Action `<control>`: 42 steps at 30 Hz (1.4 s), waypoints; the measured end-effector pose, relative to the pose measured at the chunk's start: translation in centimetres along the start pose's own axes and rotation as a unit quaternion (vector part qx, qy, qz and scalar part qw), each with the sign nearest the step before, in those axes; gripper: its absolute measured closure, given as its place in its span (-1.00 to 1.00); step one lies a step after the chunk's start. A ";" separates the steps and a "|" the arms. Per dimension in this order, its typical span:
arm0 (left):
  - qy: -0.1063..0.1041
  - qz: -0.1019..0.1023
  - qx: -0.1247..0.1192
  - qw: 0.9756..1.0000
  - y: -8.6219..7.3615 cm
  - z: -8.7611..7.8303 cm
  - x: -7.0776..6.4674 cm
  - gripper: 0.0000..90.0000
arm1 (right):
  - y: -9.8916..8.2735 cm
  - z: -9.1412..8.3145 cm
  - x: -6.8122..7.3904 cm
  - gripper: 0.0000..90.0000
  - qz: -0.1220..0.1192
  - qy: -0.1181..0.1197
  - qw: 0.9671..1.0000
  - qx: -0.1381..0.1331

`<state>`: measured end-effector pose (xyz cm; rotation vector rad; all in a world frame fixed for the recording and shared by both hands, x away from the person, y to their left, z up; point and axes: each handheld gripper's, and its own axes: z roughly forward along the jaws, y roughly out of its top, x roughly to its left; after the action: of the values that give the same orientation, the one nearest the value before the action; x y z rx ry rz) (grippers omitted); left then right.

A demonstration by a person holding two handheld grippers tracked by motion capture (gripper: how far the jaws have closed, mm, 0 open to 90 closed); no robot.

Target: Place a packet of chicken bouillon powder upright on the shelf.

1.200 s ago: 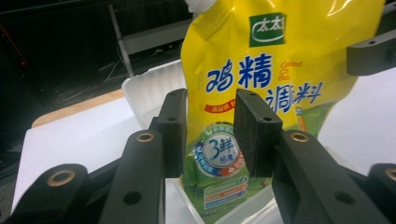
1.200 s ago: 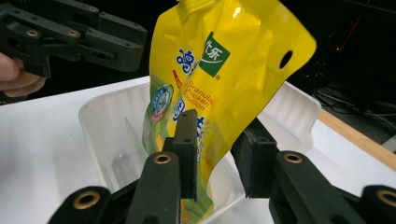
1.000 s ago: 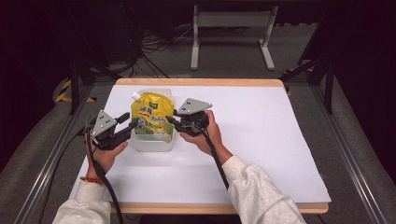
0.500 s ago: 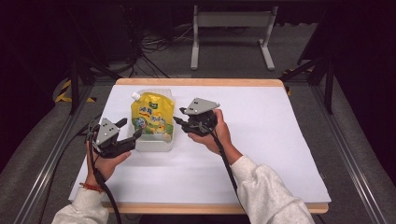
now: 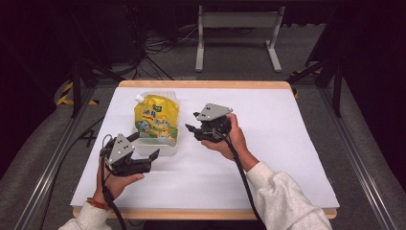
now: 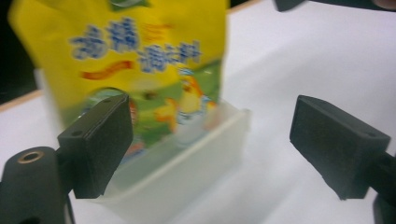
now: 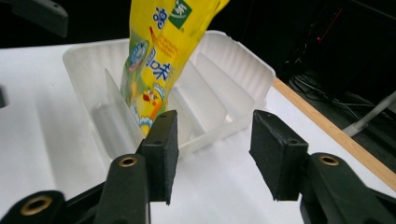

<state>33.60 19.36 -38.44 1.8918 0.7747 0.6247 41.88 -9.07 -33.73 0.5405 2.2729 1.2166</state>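
Standing in the clear tray (image 5: 158,147) on the desk (image 5: 287,143), the yellow pouch (image 5: 156,119) is free, both left tongs (image 5: 154,157) and right tongs (image 5: 190,129) having just opened, gripping nothing.

Your right gripper (image 7: 212,156) looks along its two black jaws, which have just been opening and now stand apart with nothing between them, only white table cover (image 7: 42,140) behind the gap. Just beyond the jaws sits a clear plastic tray (image 7: 243,74) with upright dividers. A yellow spouted pouch (image 7: 156,60) with a green label patch and cartoon print stands in one of its slots, leaning toward the upper right and rising past the top edge. At right you see the table's wooden edge (image 7: 327,126) and dark floor with cables beyond.
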 end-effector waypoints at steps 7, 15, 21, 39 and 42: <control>-0.018 0.007 0.022 1.000 -1.2 0.1 -1.5 -0.76 | -1.0 -1.0 -0.7 0.05 0.004 0.008 1.000 0.013; -0.028 0.018 0.036 0.999 -1.6 0.8 -2.3 -0.77 | -2.4 -2.2 -1.1 -0.01 -0.016 -0.003 0.999 0.036; -0.035 0.037 0.056 0.997 -2.2 1.1 -3.2 -0.76 | -4.1 -3.5 -1.8 -0.06 -0.023 -0.008 0.999 0.045; -0.045 0.047 0.092 0.994 -3.5 1.8 -4.1 -0.74 | -9.1 -7.3 -2.3 -0.37 -0.029 -0.035 0.995 0.087; -0.047 0.051 0.100 0.993 -3.7 1.9 -4.3 -0.74 | -9.8 -7.9 -2.2 -0.42 -0.030 -0.041 0.994 0.093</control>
<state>31.17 16.32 -42.98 2.1387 0.7046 0.5332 37.88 -20.54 -37.78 0.5735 2.3283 0.9426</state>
